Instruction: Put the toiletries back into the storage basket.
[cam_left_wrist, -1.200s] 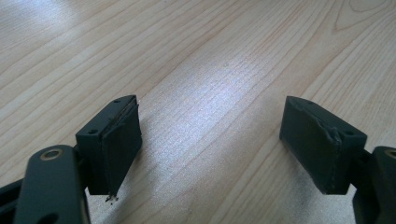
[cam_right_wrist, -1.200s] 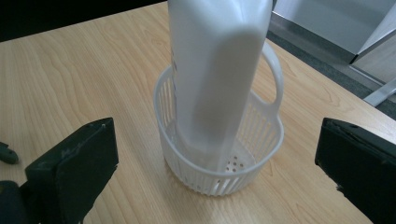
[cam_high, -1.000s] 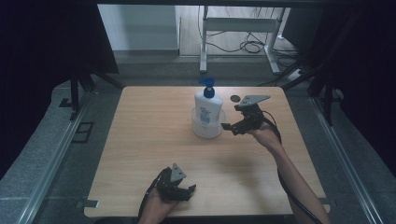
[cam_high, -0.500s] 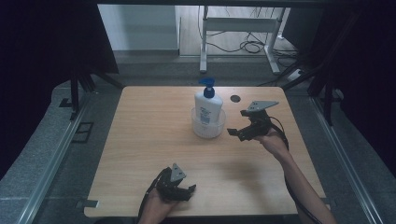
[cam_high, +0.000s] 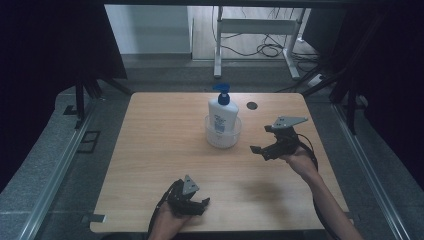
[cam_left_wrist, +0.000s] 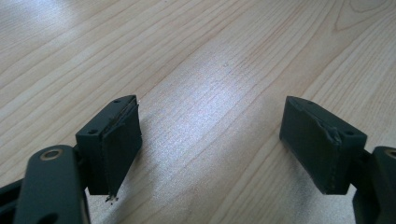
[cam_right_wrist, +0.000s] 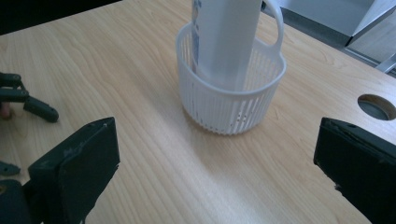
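A white pump bottle (cam_high: 222, 114) with a blue pump head stands upright inside a small white slotted basket (cam_high: 223, 137), which sits on the wooden worktop (cam_high: 150, 150) a little beyond its middle, toward the far edge. In the right gripper view the basket (cam_right_wrist: 229, 105) shows thin vertical slots all round its wall and a curved handle rising at its far side, with the bottle (cam_right_wrist: 224, 37) leaning slightly against the wall inside.

The right gripper (cam_high: 260, 145) hovers just to the right of the basket, apart from it, pointing toward it; its jaws stand wide with nothing between them, only bare wood and the basket farther off. A grey three-cornered plate sits on top of it, and a cable loops by the hand.

A round cable hole (cam_high: 251, 105) lies in the worktop just behind and to the right of the bottle.

The left gripper (cam_high: 200, 204) rests low near the near edge of the worktop, well apart from the basket. Its jaws are spread wide over bare wood, holding nothing.
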